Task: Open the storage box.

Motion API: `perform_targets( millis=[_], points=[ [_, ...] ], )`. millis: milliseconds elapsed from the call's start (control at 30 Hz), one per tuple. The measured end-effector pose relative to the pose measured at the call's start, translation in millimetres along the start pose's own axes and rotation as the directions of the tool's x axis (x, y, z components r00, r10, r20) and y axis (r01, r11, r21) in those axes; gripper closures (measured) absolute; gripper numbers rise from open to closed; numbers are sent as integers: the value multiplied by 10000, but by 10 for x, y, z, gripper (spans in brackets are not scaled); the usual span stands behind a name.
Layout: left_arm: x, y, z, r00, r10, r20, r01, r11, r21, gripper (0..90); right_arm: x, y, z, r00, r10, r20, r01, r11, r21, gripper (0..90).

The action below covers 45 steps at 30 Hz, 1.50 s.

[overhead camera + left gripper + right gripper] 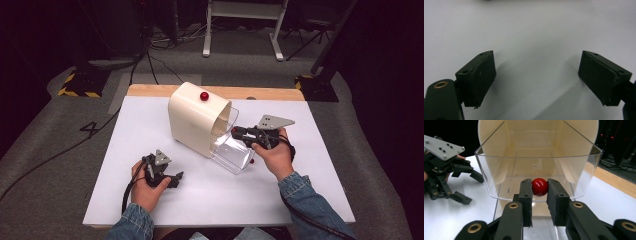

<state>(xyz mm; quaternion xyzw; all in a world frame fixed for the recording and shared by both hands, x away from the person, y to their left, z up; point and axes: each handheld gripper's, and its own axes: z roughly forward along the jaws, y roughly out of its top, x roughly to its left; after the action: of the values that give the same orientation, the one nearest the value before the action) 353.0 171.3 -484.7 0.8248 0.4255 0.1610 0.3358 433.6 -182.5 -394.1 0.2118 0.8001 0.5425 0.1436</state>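
The left gripper [536, 77] has its two black jaws spread wide apart, one rising from the lower left, the other from the lower right, with nothing between them. Beneath and beyond them lies the plain white table [536, 32], with soft shadows falling under each jaw.

Bright, evenly lit white table [210, 200] against dark surroundings; soft shadows, slightly blurred close-ups, mild glare on plastic.
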Motion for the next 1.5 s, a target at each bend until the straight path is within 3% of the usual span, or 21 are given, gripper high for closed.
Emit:
perform_targets(
  millis=[600, 1167, 1500],
  points=[
    [2, 6, 2, 10000, -39, 12, 39, 10000, 27, 145, 27, -95, -371, 9997, 158, 178, -159, 9999, 32, 747],
    [-6, -1, -1, 10000, 32, -68, -32, 10000, 13, 147, -29, -277, -463, 9993, 314, 184, -323, 9982, 509, 725],
    [-7, -2, -1, 10000, 23, -70, -23, 10000, 8, 148, -59, -394, -599, 9983, 465, 341, -484, 9971, 588, 630]
  ],
)
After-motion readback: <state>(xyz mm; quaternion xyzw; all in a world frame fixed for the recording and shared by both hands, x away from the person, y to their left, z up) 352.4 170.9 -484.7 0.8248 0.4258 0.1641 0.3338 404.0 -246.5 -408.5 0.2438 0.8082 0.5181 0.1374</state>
